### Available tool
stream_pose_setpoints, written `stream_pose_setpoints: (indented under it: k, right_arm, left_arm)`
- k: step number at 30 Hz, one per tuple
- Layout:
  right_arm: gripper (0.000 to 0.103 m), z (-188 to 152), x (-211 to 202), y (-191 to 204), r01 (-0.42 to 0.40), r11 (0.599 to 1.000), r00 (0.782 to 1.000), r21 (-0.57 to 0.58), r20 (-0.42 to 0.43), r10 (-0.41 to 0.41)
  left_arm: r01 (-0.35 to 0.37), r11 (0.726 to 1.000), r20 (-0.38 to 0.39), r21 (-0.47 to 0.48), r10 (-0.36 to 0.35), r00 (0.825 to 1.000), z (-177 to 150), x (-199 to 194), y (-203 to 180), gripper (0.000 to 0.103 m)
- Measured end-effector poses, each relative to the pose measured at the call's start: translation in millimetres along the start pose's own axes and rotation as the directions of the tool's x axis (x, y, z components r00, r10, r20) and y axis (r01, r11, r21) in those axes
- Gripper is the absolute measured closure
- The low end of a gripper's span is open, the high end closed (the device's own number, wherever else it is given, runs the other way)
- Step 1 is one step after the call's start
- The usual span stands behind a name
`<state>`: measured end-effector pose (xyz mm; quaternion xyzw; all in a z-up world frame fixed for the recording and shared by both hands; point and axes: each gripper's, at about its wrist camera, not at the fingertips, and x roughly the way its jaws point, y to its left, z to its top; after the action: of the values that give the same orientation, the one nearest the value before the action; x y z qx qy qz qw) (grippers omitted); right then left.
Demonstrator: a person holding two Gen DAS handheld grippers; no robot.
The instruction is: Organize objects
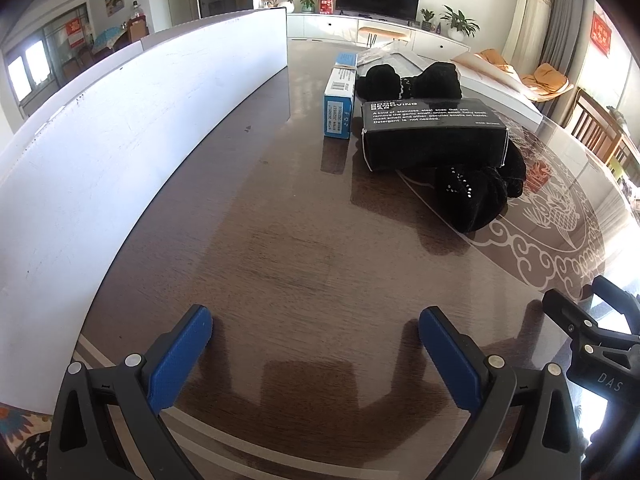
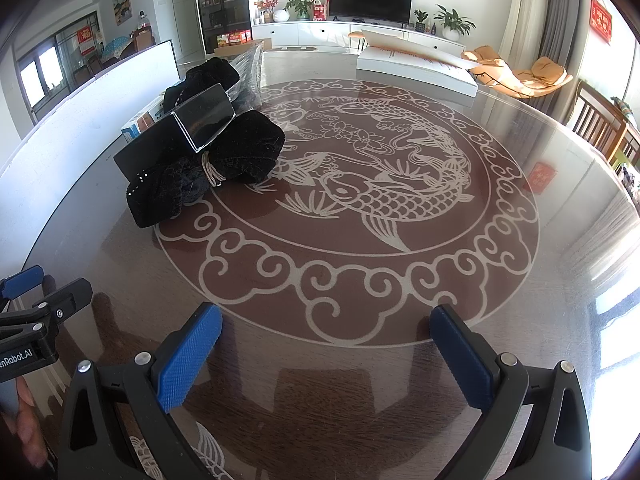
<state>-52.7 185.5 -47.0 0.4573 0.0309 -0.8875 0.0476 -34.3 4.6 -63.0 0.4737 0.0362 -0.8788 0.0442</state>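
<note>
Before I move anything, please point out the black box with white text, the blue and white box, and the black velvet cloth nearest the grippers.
black box (image 1: 434,136), left wrist view, front face below the text
blue and white box (image 1: 339,98), left wrist view, top face
black velvet cloth (image 2: 168,192), right wrist view, near folded end

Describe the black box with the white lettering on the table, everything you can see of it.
The black box is an oblong carton, matte-looking card with white English print on its upper face about stainless steel soap that removes odours. Its end face looks glossy and reflects light. It lies tilted, propped on a pile of black knitted fabric with small studs, and does not sit flat on the glass-topped table. A blue and white box lies just to its left. Neither gripper touches it.
</note>
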Motion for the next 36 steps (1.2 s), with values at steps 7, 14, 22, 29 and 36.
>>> stream_pose_setpoints:
  k: [7,14,22,29,36]
  right_arm:
    - [0.000,0,0,0,0.000,1.000,1.000,0.000,0.000,0.000]
    - [0.000,6,-1,-2,-0.050,0.999,0.999,-0.020,-0.009,0.050]
    - [0.000,105,3,9,0.080,0.987,0.985,-0.137,0.161,-0.057]
    - [0.005,105,0,81,-0.307,0.875,0.933,-0.375,0.063,0.355]
    - [0.003,86,7,25,-0.284,0.959,0.959,-0.023,-0.033,0.283]
  left_arm:
    - [-0.017,1.000,-0.001,0.009,0.017,1.000,-2,0,-3,0.000]
    - [0.026,0.999,0.013,-0.036,-0.025,1.000,-2,-4,6,0.000]
    - [0.015,0.999,0.014,-0.045,-0.014,1.000,-3,-4,6,0.000]
    - [0.046,0.995,0.024,-0.092,-0.044,0.999,-3,-7,14,0.000]
    - [-0.007,0.998,0.014,-0.057,0.008,1.000,-3,-4,5,0.000]
